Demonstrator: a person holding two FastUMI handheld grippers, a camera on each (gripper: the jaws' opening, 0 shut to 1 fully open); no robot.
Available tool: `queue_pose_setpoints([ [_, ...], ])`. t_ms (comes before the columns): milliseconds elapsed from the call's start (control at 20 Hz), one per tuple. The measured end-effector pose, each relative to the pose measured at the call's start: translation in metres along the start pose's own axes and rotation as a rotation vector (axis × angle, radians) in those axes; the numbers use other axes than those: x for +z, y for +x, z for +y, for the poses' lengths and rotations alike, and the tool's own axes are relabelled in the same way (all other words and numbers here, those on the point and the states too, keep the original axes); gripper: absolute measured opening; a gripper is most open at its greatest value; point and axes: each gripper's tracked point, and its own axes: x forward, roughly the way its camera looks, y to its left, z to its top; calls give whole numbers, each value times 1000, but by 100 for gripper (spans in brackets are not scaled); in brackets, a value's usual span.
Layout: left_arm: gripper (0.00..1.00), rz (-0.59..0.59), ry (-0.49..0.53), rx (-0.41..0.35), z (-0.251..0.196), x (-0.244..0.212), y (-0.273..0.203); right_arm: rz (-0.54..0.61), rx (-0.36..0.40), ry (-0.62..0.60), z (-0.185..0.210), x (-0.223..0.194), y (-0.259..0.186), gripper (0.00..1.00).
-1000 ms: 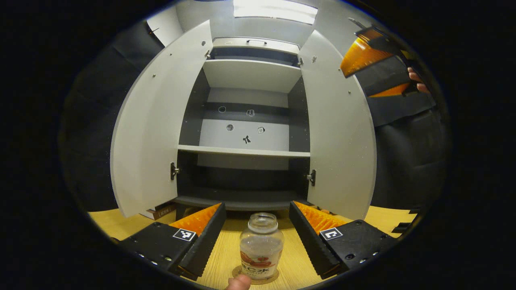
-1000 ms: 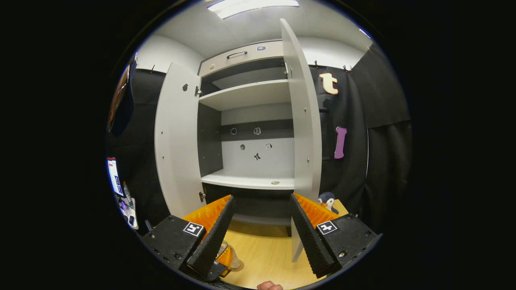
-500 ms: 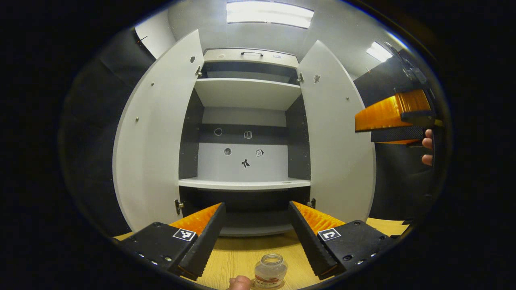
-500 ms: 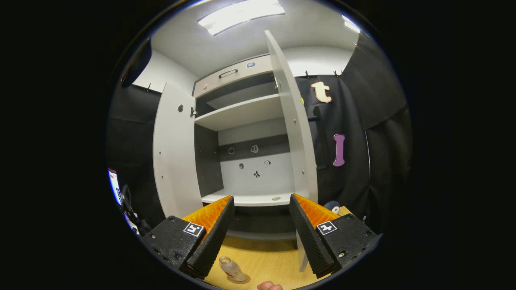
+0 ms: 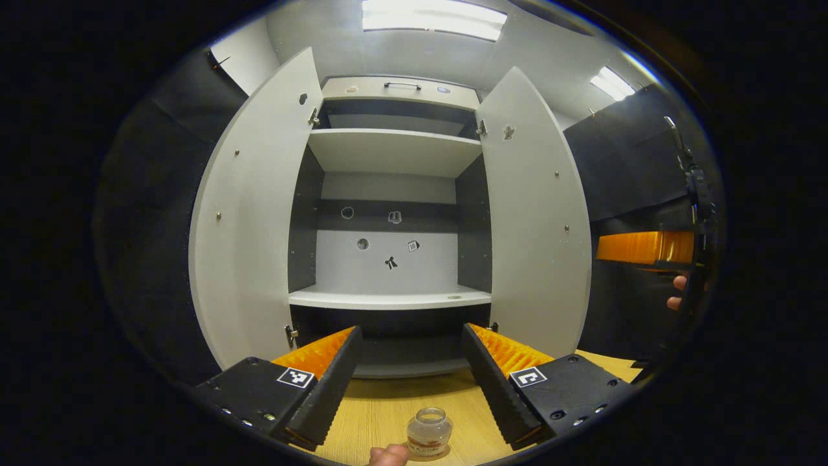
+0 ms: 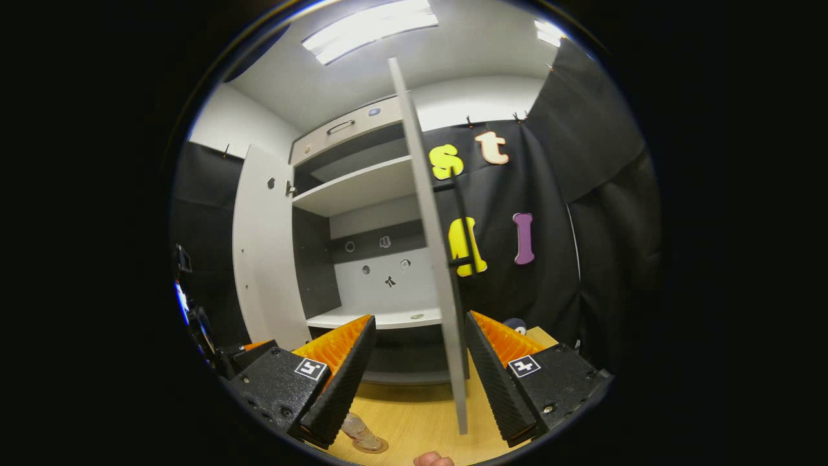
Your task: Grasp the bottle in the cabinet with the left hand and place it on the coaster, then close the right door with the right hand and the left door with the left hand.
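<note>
Bottle (image 5: 427, 435) upright on coaster (image 6: 375, 446), near edge of wooden table (image 5: 381, 408), before open cabinet (image 5: 388, 194). Left gripper (image 5: 409, 382) jaws spread, empty, above bottle. Right gripper (image 6: 419, 372) jaws spread, straddling edge of right door (image 6: 430, 259). Left door (image 5: 252, 220) wide open.

Bottle (image 6: 358, 432) partly hidden behind right tool's finger (image 6: 339, 382).

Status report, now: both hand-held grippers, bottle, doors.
Left hand-held gripper open, empty. Right hand-held gripper open, at right door edge. Bottle upright on table. Both doors open; left door untouched.
</note>
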Motion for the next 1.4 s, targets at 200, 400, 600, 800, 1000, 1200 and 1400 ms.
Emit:
queue_pose_setpoints([
  [200, 94, -13, -4, 20, 1, 2, -2, -35, -107, -17, -61, 47, 9, 83],
  [400, 94, -9, -12, 26, -5, -1, -8, -52, -161, -20, -99, 81, 40, 83],
  [600, 94, -19, -22, 63, -2, -3, -14, -23, -178, -10, -117, 93, 78, 83],
  [800, 94, -2, -5, 86, 3, -12, -19, -1, -162, -46, -115, 93, 103, 84],
  [1000, 96, 2, -3, 124, 11, -17, -22, 15, -132, -68, -109, 87, 108, 83],
  [1200, 96, -2, -10, 137, 9, -17, -24, 9, -117, -82, -101, 85, 113, 82],
  [1400, 94, -11, -1, 144, 12, -16, -26, 23, -40, -12, -72, 77, 120, 81],
])
